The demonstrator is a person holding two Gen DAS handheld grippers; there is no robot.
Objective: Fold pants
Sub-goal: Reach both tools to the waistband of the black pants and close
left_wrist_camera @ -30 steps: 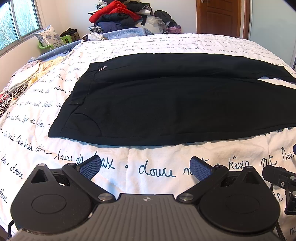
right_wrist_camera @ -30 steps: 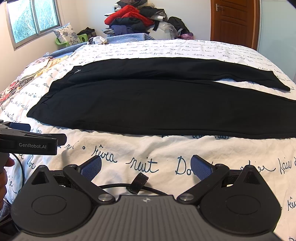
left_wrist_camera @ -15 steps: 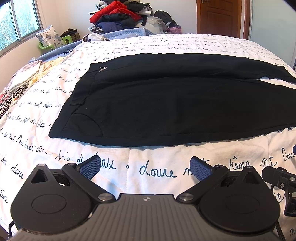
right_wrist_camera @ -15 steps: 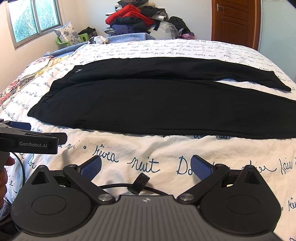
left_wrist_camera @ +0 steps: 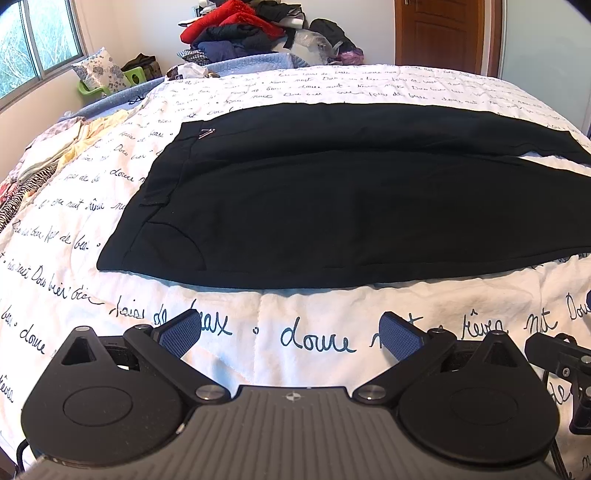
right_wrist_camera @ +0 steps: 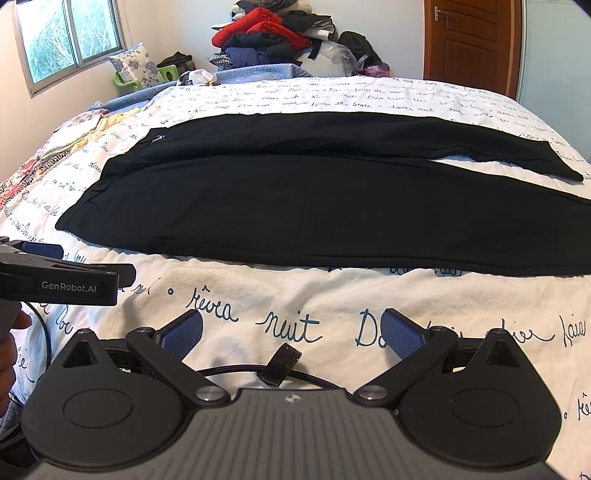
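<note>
Black pants [left_wrist_camera: 332,206] lie flat across the bed [left_wrist_camera: 295,332], waistband left, legs running right, bare quilt along the near edge where left claw [left_wrist_camera: 291,332] and right claw [right_wrist_camera: 291,332] hover open, empty.

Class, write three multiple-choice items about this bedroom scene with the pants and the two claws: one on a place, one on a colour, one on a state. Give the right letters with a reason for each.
1. Where do the pants lie?
A. spread flat on the bedspread
B. on the clothes pile
C. on the floor

2. What colour are the pants?
A. red
B. black
C. white

3. How does the left claw stand?
A. shut on the pants
B. shut on the bedspread
C. open, holding nothing

Answers:
1 A: both legs lie stretched out over the white lettered bedspread.
2 B: the cloth is plain black; red shows only in the pile behind.
3 C: its blue pads are wide apart over bare bedspread, short of the pants; the right claw stands the same.
</note>
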